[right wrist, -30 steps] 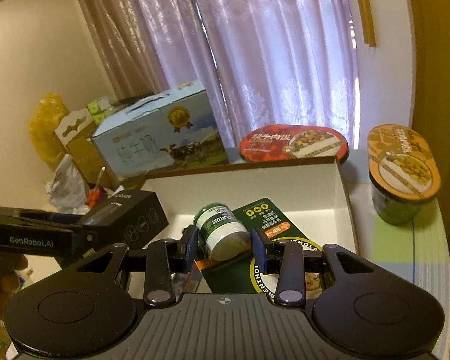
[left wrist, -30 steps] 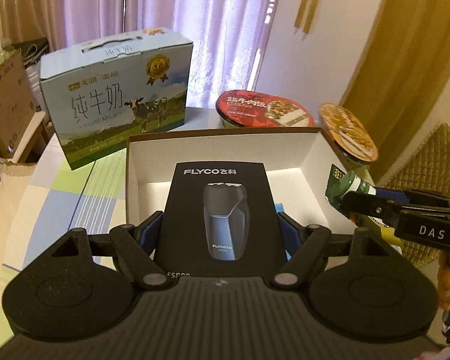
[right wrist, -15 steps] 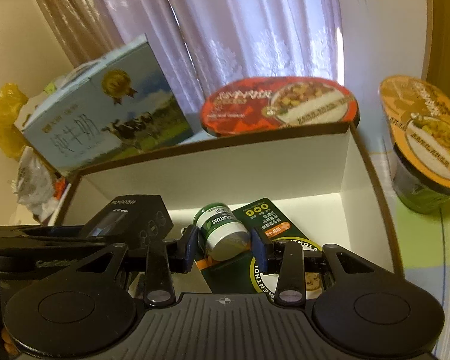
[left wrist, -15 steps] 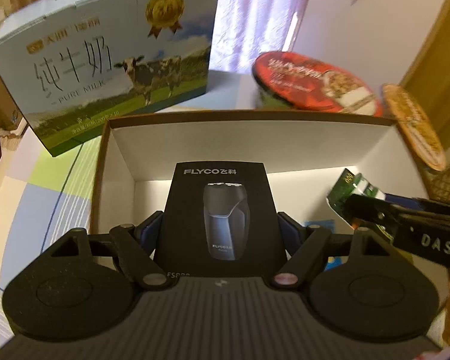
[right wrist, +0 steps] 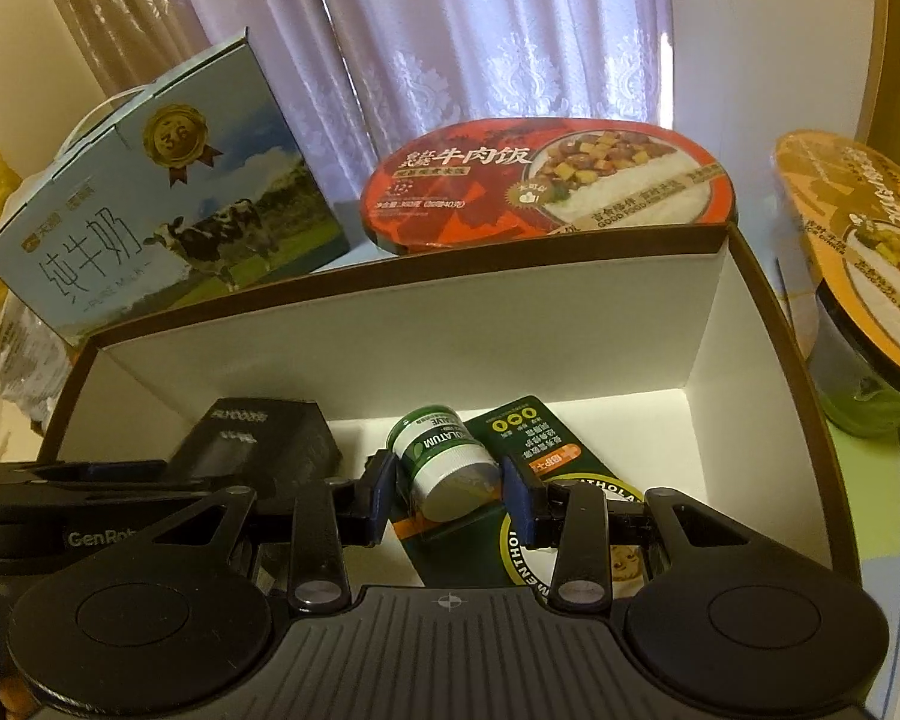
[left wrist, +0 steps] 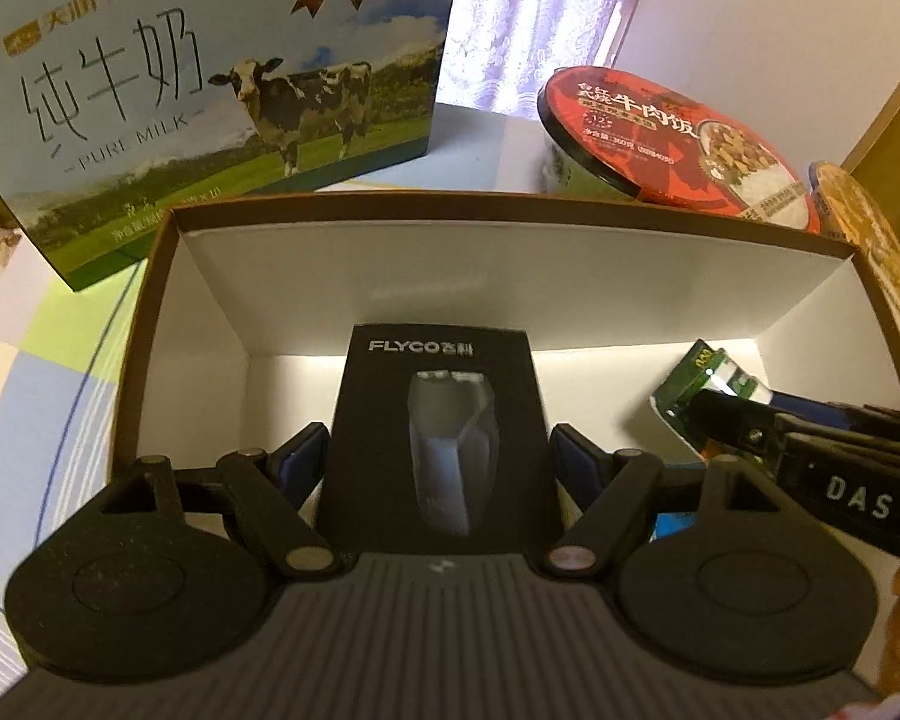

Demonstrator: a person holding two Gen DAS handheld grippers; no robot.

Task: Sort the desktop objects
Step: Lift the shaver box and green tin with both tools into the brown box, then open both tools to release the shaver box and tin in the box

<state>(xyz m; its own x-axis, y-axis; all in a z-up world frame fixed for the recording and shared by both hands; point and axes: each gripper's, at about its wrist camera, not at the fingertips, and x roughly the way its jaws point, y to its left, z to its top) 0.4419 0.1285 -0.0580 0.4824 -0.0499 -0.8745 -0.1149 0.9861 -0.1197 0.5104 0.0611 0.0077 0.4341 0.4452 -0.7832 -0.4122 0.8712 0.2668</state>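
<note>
While held over the open carton (left wrist: 168, 324), the shaver box (left wrist: 438, 438) is clamped by the left gripper (left wrist: 438, 462). The ointment jar (right wrist: 444, 462) is gripped by the right gripper (right wrist: 447, 492).

A home: lace curtains (right wrist: 480, 30), a milk carton (right wrist: 168, 192) (cow-printed) and instant rice bowls (right wrist: 546, 186).

Both wrist views (close) into box (left wrist: 486, 276)

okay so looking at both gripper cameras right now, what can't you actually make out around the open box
- Left wrist view: the base of the black shaver box in the left gripper is hidden by the gripper body.
- Left wrist view: the orange-lidded bowl is cut off behind the cardboard box rim.
- Right wrist view: whether the green packet in the right gripper touches the box floor; the gripper hides its lower end.
</note>
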